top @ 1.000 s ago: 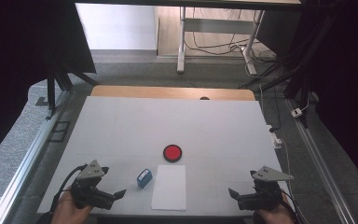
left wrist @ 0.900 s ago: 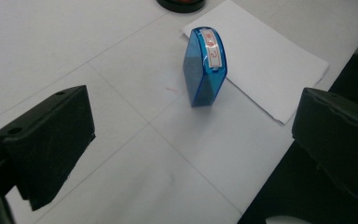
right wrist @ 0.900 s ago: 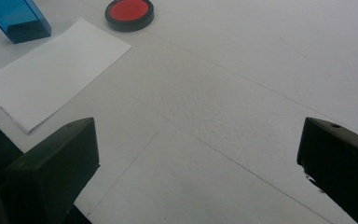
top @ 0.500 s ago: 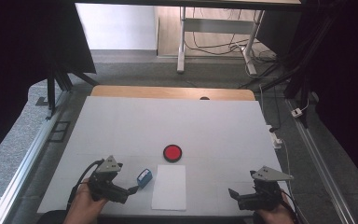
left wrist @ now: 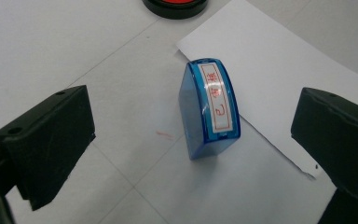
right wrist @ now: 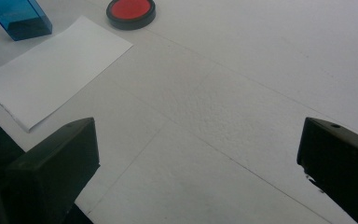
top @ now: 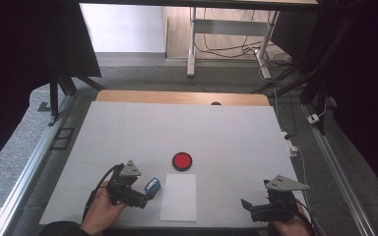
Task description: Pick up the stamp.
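My left tongs [left wrist: 193,154] gape wide around the blue stamp [left wrist: 209,109], upright by the paper sheet [top: 179,195], so I should square up before clamping, while my right tongs [right wrist: 198,165] hang released over the white worktop [top: 226,132], grey floor beyond.

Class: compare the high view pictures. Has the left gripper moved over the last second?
Yes. The left gripper has moved rightward, closing on the blue stamp beside the paper, which stayed put.

black blocky jaws, grey triangular plates (cabled)
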`<state>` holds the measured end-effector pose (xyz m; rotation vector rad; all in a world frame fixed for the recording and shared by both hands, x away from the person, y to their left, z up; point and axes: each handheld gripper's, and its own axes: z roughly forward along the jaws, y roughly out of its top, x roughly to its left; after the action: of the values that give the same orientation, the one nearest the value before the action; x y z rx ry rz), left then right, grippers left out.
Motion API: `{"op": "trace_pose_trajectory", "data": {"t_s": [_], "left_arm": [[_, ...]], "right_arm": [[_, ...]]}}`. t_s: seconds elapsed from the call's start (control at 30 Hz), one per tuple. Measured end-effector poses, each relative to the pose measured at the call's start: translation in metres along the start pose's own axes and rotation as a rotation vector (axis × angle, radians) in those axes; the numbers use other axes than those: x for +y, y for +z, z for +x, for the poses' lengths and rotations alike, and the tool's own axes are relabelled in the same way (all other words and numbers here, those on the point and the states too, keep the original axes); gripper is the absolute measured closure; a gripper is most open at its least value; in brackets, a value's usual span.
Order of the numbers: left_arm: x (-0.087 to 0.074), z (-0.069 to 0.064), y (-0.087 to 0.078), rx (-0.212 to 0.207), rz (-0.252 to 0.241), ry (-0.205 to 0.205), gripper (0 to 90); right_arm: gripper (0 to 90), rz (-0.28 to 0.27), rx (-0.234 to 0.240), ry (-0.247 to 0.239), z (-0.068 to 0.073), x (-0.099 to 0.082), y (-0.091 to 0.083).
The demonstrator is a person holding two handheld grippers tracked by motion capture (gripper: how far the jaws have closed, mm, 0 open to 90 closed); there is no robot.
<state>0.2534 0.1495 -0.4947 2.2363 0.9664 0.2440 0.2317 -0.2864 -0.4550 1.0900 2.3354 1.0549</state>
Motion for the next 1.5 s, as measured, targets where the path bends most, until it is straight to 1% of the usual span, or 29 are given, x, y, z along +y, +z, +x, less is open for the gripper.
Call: {"op": "trace_pose_trajectory", "data": {"t_s": [0.13, 0.17, 0.2, 0.23, 0.27, 0.33, 0.37, 0.4, 0.43, 0.6, 0.73, 0.77, 0.83, 0.87, 0.93, 0.97, 1.13, 1.27, 1.5], "left_arm": [[0.004, -0.001, 0.007, -0.005, 0.022, 0.013, 0.0], [0.005, -0.002, 0.009, -0.015, 0.027, 0.018, 0.0], [0.006, -0.002, 0.012, -0.02, 0.043, 0.036, 0.0], [0.006, -0.002, 0.012, -0.02, 0.043, 0.036, 0.0], [0.008, -0.004, 0.014, -0.012, 0.055, 0.048, 0.0], [0.009, -0.004, 0.014, -0.011, 0.055, 0.053, 0.1], [0.01, -0.005, 0.014, 0.01, 0.056, 0.058, 3.7], [0.01, -0.005, 0.014, 0.01, 0.056, 0.058, 6.2], [0.01, -0.005, 0.013, 0.02, 0.056, 0.061, 9.8], [0.01, -0.005, 0.012, 0.023, 0.065, 0.074, 29.4], [0.01, -0.006, 0.013, 0.016, 0.074, 0.079, 40.3], [0.01, -0.006, 0.012, 0.015, 0.073, 0.078, 40.3], [0.011, -0.006, 0.012, 0.007, 0.071, 0.075, 45.1], [0.011, -0.006, 0.011, -0.003, 0.071, 0.074, 46.4], [0.011, -0.006, 0.011, -0.007, 0.073, 0.073, 47.6], [0.011, -0.006, 0.011, -0.012, 0.075, 0.073, 50.3], [0.011, -0.007, 0.011, -0.008, 0.076, 0.072, 54.2], [0.011, -0.007, 0.012, -0.008, 0.079, 0.074, 54.6], [0.011, -0.007, 0.013, -0.004, 0.086, 0.075, 61.8]], "right_arm": [[0.0, 0.002, 0.001, -0.001, 0.0, 0.0, 0.0], [0.0, 0.002, 0.001, -0.001, 0.0, 0.0, 0.0], [0.0, 0.002, 0.0, -0.003, 0.0, 0.0, 0.0], [0.0, 0.002, 0.0, -0.003, 0.0, 0.0, 0.0], [0.0, 0.003, 0.0, -0.003, 0.0, 0.0, 0.0], [0.0, 0.003, 0.0, -0.003, 0.0, 0.0, 0.0], [0.0, 0.003, 0.0, -0.004, 0.0, 0.0, 0.0], [0.0, 0.003, 0.001, -0.004, 0.0, 0.0, 0.0], [0.0, 0.003, 0.001, -0.004, 0.0, 0.0, 0.0], [0.0, 0.002, 0.001, -0.005, 0.0, 0.0, 0.0], [0.0, 0.002, 0.002, -0.005, 0.001, 0.0, 0.0], [0.0, 0.002, 0.002, -0.005, 0.001, 0.0, 0.0], [0.0, 0.003, 0.003, -0.006, 0.001, 0.0, 0.001], [0.0, 0.003, 0.003, -0.007, 0.001, 0.0, 0.001], [0.0, 0.004, 0.003, -0.007, 0.001, 0.0, 0.001], [0.0, 0.004, 0.004, -0.008, 0.001, 0.0, 0.001], [0.0, 0.005, 0.005, -0.009, 0.001, 0.0, 0.001], [0.0, 0.008, 0.004, -0.012, 0.001, 0.0, 0.001], [0.0, 0.011, 0.004, -0.015, 0.001, 0.0, 0.001]]}}
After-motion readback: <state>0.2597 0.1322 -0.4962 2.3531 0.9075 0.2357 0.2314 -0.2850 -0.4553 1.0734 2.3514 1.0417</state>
